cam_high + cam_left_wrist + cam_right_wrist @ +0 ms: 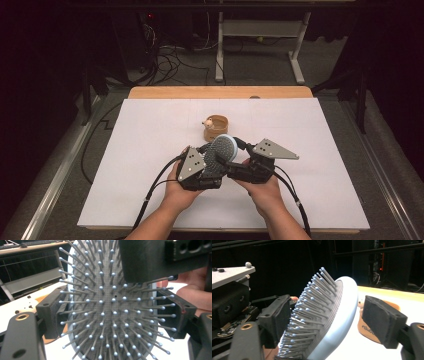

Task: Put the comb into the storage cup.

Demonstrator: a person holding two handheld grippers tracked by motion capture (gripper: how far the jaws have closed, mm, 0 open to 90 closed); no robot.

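Thing in hand: a pale blue oval paddle hairbrush (pixel 221 150) with a grey perforated cushion and ball-tipped bristles, held up off the white worktop (pixel 140 150) between our two tongs, near the worktop's six o'clock edge.

Left tongs (pixel 207 162): in the left gripper view the brush head (pixel 110 310) sits between the two black jaws, bristles facing the camera. The jaws stand wide, about the width of the head, and seem to press its edges; we judge this a hold on the brush.

Right tongs (pixel 235 161): in the right gripper view the brush (pixel 329 315) stands edge-on between the jaws, the left jaw in among the bristles, the right jaw clear of the smooth blue back. We read these tongs as open and not yet gripping.

Other thing: a small round tan wooden bowl (pixel 216 127) with a little pale figure at its rim, at twelve o'clock from the brush and just beyond it.

Step in hand: as we judge it, passing the brush from one tongs to the other.

Doing it well: we should close the right tongs on the rigid rim or back, not on the springy bristles, and keep the left hold firm until the right one bites. Release slowly, holding the head level.
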